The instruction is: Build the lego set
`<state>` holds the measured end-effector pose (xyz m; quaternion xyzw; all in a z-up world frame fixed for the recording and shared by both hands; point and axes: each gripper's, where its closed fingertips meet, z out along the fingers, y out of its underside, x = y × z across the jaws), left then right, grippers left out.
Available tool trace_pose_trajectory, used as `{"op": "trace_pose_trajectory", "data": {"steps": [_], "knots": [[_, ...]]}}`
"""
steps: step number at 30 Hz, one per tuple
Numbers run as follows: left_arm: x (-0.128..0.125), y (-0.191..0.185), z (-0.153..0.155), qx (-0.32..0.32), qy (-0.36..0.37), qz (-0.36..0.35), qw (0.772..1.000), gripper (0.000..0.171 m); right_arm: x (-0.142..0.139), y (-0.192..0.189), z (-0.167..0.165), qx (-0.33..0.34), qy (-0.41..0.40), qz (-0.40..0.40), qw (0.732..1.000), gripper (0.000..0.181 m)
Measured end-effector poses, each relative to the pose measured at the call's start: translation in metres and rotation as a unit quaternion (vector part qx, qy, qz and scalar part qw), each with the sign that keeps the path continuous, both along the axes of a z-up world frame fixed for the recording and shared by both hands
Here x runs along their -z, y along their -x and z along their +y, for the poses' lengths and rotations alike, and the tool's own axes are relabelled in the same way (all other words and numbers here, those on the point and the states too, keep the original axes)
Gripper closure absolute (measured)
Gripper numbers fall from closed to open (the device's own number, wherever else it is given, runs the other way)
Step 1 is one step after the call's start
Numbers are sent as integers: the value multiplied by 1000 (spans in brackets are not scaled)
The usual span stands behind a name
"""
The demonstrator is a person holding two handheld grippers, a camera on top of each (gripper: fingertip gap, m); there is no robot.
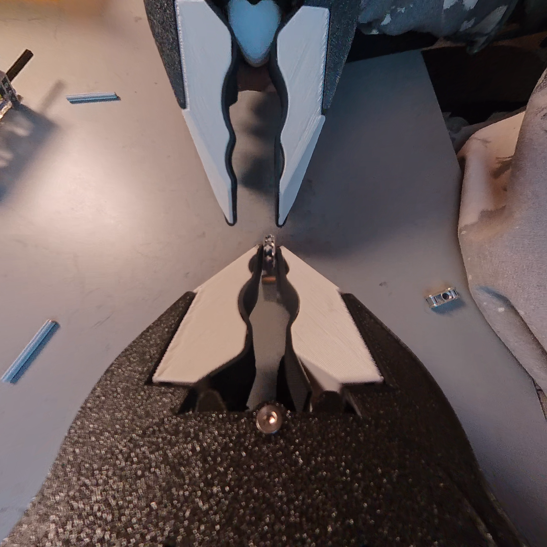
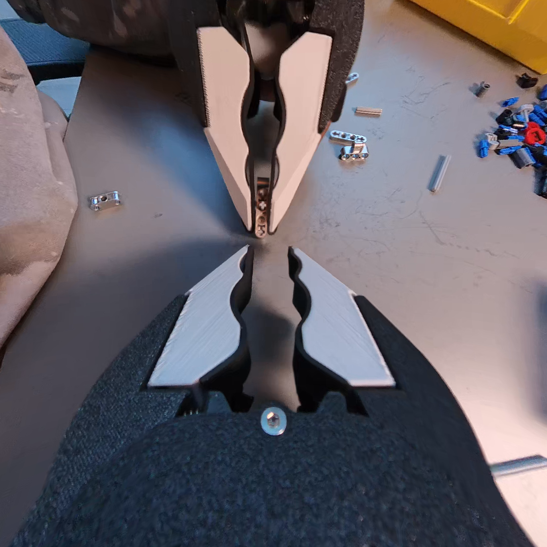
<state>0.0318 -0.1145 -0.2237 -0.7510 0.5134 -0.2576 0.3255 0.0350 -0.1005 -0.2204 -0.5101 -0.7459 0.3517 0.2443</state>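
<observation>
My left gripper (image 1: 268, 247) is shut on a thin grey perforated beam (image 1: 269, 255), which sticks out a little past its tips. My right gripper (image 1: 256, 223) faces it tip to tip from across the grey table (image 1: 118, 207), open and empty, with a small gap between the two. In the right wrist view my right gripper (image 2: 269, 248) stands open at the bottom. The left gripper (image 2: 261, 232) comes from the top, shut on the grey beam (image 2: 262, 213), whose end lies just in front of my right fingertips (image 2: 246, 251).
Two blue-grey rods (image 1: 92, 97) (image 1: 29, 350) and a small grey connector (image 1: 443, 298) lie on the table; cloth (image 1: 503, 207) bounds the right. In the right wrist view a yellow bin (image 2: 488, 20), a pile of blue, black and red parts (image 2: 521, 136), grey beams (image 2: 350, 145) and a rod (image 2: 439, 173) lie to the right. Only a small space, under 4 cm, lies between the two pairs of fingers.
</observation>
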Motion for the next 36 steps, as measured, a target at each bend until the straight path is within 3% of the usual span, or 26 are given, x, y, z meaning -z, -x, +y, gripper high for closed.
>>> {"op": "trace_pose_trajectory", "data": {"steps": [4, 8, 10, 12, 14, 16, 18, 21, 24, 27, 30, 36], "knots": [[2, 11, 0, -7, 5, 17, 1000, 165, -8, 5, 16, 46, -1, 22, 999, 138], [1, 14, 1, -18, 20, 16, 999, 165, -3, 3, 30, 74, -19, 14, 997, 138], [-8, 14, 5, -35, 44, -30, 998, 165, -2, 2, 32, 75, -23, 11, 997, 141], [-28, 13, 12, -58, 77, -120, 988, 165, -10, 5, 34, 80, -31, 37, 996, 146], [-58, 13, 19, -77, 127, -242, 959, 165, -26, 9, 35, 84, -22, 83, 993, 145], [-85, 20, 26, -90, 184, -359, 911, 166, -47, 12, 34, 83, -17, 143, 986, 144], [-97, 27, 30, -91, 231, -425, 870, 166, -61, 14, 31, 78, -22, 182, 980, 144], [-107, 33, 34, -91, 268, -479, 831, 165, -70, 16, 26, 72, -39, 207, 975, 146], [-109, 32, 35, -91, 300, -503, 805, 165, -79, 17, 20, 66, -54, 236, 968, 159], [-108, 24, 31, -77, 341, -512, 784, 166, -88, 18, 14, 57, -62, 258, 962, 157], [-104, 10, 18, -47, 374, -494, 784, 166, -95, 17, 10, 46, -80, 275, 957, 151], [-96, -7, 2, -19, 414, -463, 783, 166, -89, 10, -12, -17, -107, 258, 960, 156]]}}
